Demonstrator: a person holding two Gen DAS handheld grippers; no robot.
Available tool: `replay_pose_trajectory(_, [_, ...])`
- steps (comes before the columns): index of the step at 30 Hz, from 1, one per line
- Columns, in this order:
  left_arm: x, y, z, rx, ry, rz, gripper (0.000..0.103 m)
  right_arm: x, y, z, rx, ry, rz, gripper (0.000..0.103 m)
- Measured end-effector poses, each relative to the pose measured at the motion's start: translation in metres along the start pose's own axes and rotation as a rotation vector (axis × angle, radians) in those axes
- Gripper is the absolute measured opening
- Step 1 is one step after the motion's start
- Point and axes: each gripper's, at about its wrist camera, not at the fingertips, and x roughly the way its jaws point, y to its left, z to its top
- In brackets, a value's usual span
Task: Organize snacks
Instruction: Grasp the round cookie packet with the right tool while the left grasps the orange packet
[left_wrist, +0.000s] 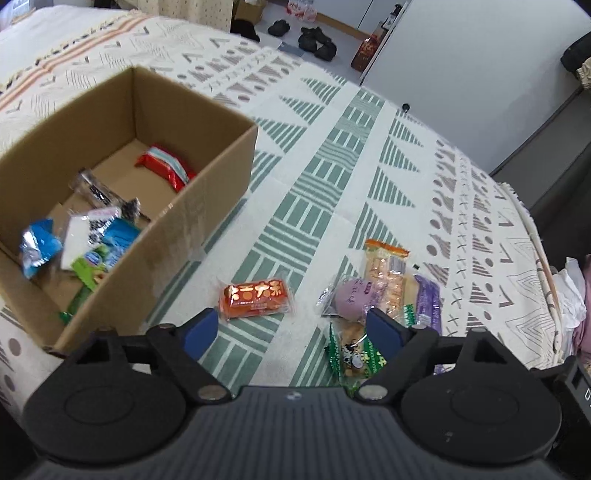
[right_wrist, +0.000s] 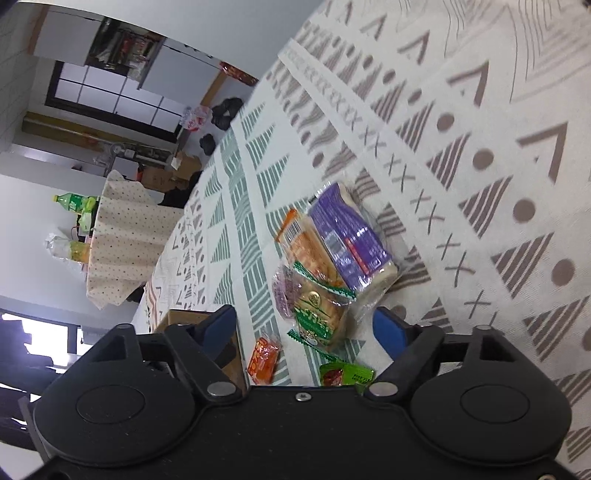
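We note left tool (left_wrist: 291, 330) open, empty, hovering over patterned cloth-covered table (left_wrist: 332, 155). Orange flat snack packet (left_wrist: 255, 297) just ahead between its fingers; brown cardboard box (left_wrist: 207, 184) with several snacks ahead-left. Right tool (right_wrist: 304, 325) open, empty; green-trimmed cracker pack (right_wrist: 319, 314) just ahead, purple-wrapped loaf pack (right_wrist: 347, 236) beyond.

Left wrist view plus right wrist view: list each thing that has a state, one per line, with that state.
cardboard box: open at the top, partly filled with snack packets
orange snack packet: lying flat on the cloth, outside the box, apart from the others
purple packet: lying on the cloth in the pile, unopened
green-edged packet: resting on the pile
left gripper: open, empty
right gripper: open, empty
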Motion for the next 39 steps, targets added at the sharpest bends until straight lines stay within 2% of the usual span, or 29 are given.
replay_pose_trajectory(11, [0.042, 0.012, 0.003, -0.031, 0.046, 0.064, 0.085, 0.044, -0.001, -0.002, -0.002, 0.079, -0.067, 0.078])
replay_pose_trajectory(22, [0.059, 0.015, 0.007, -0.06, 0.037, 0.075, 0.085, 0.063, 0.011, -0.005, -0.067, 0.063, -0.106, 0.075])
replay_pose_trajectory(23, [0.059, 0.015, 0.007, -0.06, 0.032, 0.078, 0.083, 0.063, 0.011, -0.005, -0.071, 0.058, -0.113, 0.07])
replay_pose_trajectory(24, [0.06, 0.015, 0.007, -0.059, 0.03, 0.085, 0.08, 0.063, 0.011, -0.006, -0.077, 0.053, -0.122, 0.061])
replay_pose_trajectory(25, [0.06, 0.015, 0.007, -0.058, 0.027, 0.094, 0.077, 0.064, 0.01, -0.005, -0.08, 0.051, -0.129, 0.057])
replay_pose_trajectory(27, [0.059, 0.014, 0.007, -0.045, 0.014, 0.11, 0.057, 0.066, 0.009, -0.003, -0.078, 0.051, -0.135, 0.042])
replay_pose_trajectory(28, [0.059, 0.015, 0.007, -0.043, 0.013, 0.108, 0.055, 0.067, 0.009, -0.003, -0.079, 0.054, -0.14, 0.039])
replay_pose_trajectory(29, [0.058, 0.017, 0.007, -0.052, 0.012, 0.1, 0.053, 0.067, 0.009, -0.003, -0.08, 0.053, -0.142, 0.029])
replay_pose_trajectory(33, [0.05, 0.022, 0.007, -0.062, 0.012, 0.09, 0.051, 0.062, 0.01, -0.005, -0.081, 0.038, -0.126, 0.022])
replay_pose_trajectory(39, [0.03, 0.018, 0.002, -0.044, -0.014, 0.076, 0.051, 0.043, 0.018, -0.004, -0.091, -0.004, -0.077, 0.018])
